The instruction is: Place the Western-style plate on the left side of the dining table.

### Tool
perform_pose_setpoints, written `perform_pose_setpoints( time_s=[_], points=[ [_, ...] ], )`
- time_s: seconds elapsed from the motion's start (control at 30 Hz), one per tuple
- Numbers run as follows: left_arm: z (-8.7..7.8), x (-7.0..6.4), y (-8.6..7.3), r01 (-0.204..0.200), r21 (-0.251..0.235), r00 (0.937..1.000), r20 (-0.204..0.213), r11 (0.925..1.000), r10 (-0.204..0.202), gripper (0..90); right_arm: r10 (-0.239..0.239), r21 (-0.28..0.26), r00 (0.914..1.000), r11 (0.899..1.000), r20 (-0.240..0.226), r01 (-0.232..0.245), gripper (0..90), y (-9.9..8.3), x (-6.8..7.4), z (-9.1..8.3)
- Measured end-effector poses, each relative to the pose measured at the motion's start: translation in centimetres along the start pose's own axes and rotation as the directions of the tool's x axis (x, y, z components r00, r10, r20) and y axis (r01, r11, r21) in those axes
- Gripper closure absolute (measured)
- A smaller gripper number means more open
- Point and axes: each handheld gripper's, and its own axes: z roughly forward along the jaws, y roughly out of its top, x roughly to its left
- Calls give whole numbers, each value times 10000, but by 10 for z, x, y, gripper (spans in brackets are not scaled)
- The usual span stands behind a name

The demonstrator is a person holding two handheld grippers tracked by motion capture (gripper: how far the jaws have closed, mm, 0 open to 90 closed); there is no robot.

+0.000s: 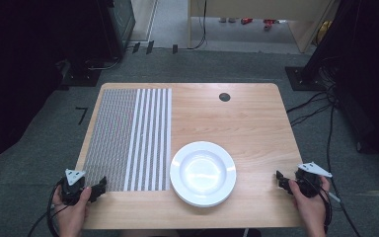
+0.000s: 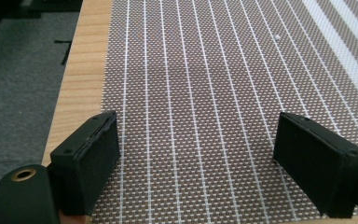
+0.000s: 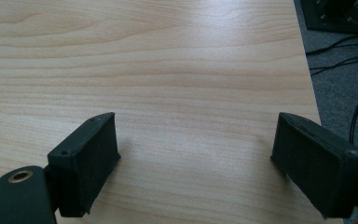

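A white plate (image 1: 203,173) lies near the front middle of the wooden table (image 1: 246,123). A woven striped placemat (image 1: 128,138) covers the table's left part. My left gripper (image 1: 100,185) rests at the front left corner of the placemat (image 2: 205,93), jaws wide apart and nothing between them. The left gripper (image 2: 196,156) shows the mat's weave under its open jaws. My right gripper (image 1: 280,178) sits at the table's front right edge, to the right of the plate, also open. In the right gripper view, the right gripper (image 3: 196,156) has only bare wood (image 3: 168,70) between its jaws.
A dark round hole (image 1: 224,97) sits in the table near the far edge. Cables (image 1: 321,103) and black stands lie on the grey floor to the right. A wooden cabinet (image 1: 256,19) stands beyond the table.
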Motion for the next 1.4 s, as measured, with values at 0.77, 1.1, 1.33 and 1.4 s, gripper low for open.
perform_pose_setpoints(
  time_s=[0.77, 1.1, 1.33, 1.4],
  points=[
    [-3, 8, 5, 951, 222, 9950, 294, 9952, -957, 151, 1, 0, 10000, 10000, 22, -1, 143, 0, 0, 0],
    [-11, 3, 13, 894, -105, 9956, 284, 9959, -891, 115, 4, 1, 10000, 10000, 24, -4, 143, 0, 0, 0],
    [-13, -13, 27, 663, -219, 9968, 451, 9976, -653, 115, 6, 5, 10000, 10000, 65, -6, 138, 0, 0, 0],
    [-15, -18, 35, 681, -403, 9964, 542, 9969, -659, 115, 7, 5, 10000, 10000, 63, -7, 138, 0, 0, 0]
  ],
)
